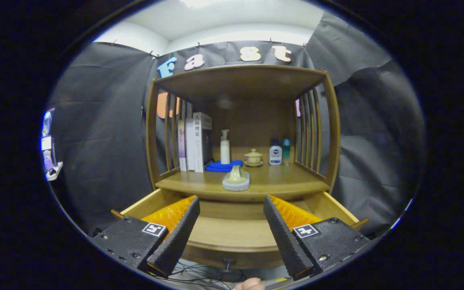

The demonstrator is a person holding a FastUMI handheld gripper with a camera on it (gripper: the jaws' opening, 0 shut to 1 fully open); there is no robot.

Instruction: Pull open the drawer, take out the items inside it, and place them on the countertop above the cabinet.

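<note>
Gripper view: claw (232, 209) spread, empty, above open drawer (232, 231).

Your gripper (232, 219): two wedge-shaped fingers (175, 237), inner faces ribbed with fine tread. Fingers spread apart, nothing between them. Dark textured block behind each finger, round screw heads set in. Small square black-and-white marker (154, 229) stuck atop each block.

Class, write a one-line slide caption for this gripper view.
Open gripper held over the pulled-out drawer, below the countertop bearing a pale lidded dish, books and bottles.
</note>
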